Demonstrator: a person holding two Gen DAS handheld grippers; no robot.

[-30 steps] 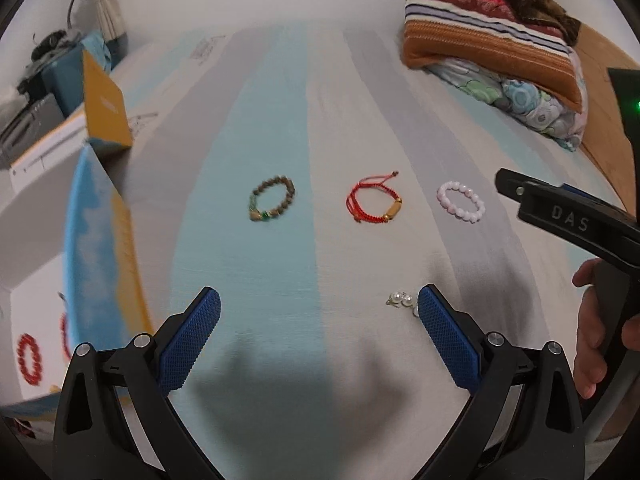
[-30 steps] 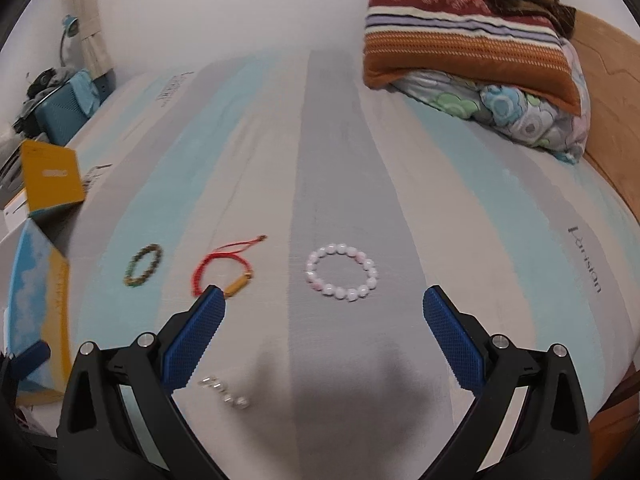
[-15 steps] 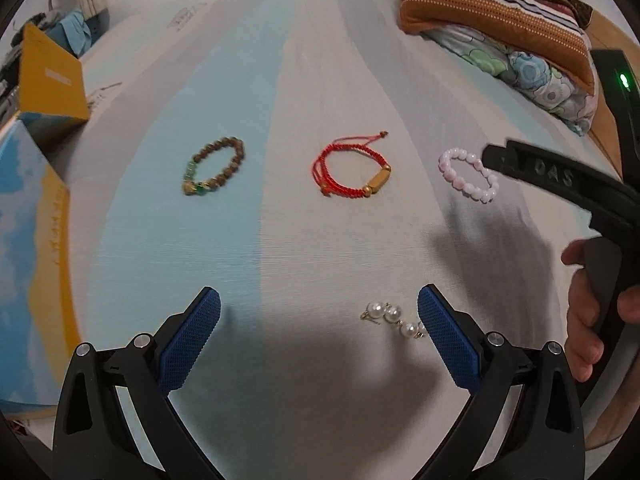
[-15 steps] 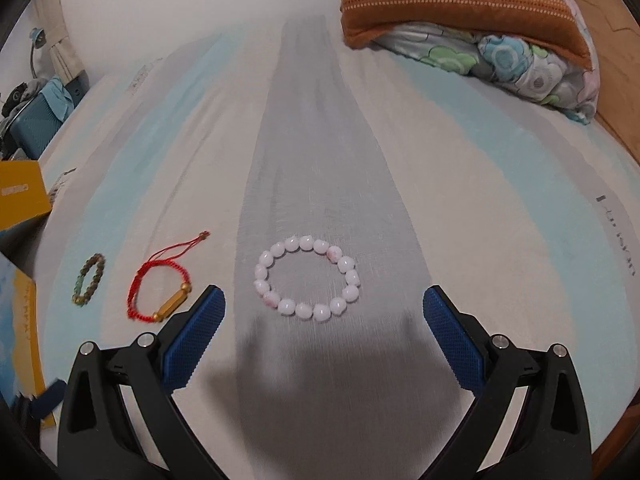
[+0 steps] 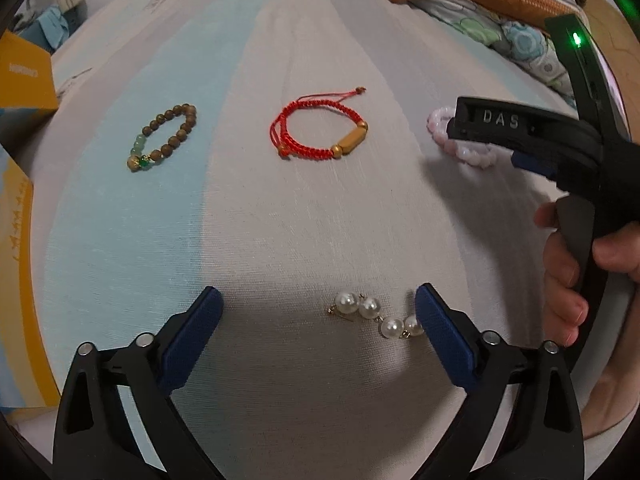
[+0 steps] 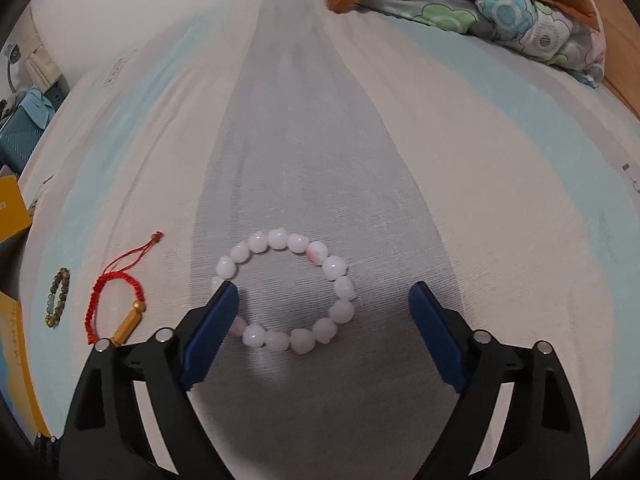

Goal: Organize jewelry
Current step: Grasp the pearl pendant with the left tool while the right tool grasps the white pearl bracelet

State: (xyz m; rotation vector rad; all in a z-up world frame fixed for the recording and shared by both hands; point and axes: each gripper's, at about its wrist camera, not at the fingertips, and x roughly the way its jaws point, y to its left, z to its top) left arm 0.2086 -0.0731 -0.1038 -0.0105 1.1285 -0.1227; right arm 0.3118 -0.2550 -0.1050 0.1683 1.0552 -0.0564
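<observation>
In the left wrist view the left gripper point(image 5: 316, 308) has its jaws wide apart, just having narrowed a little, over the striped bed sheet point(image 5: 280, 220). The pearl earrings point(image 5: 376, 312) lie low in the frame between the jaws, the right end just beside the right pad, nothing clamped. Above them sit a brown bead bracelet point(image 5: 164, 138) at left and a red cord bracelet point(image 5: 318, 130) at centre. At right a hand point(image 5: 568, 276) holds the right gripper point(image 5: 480, 136), whose black finger reads "DAS", partly covering the pink bead bracelet point(image 5: 460, 148). A yellow box point(image 5: 24, 76) at the upper left carries writing too blurred to read.

In the right wrist view the right gripper's jaws, also just narrowed, stand apart around the pink bracelet, at lower centre; whether the left pad touches its beads cannot be told. A pillow point(image 6: 500, 4) lies at the upper right
</observation>
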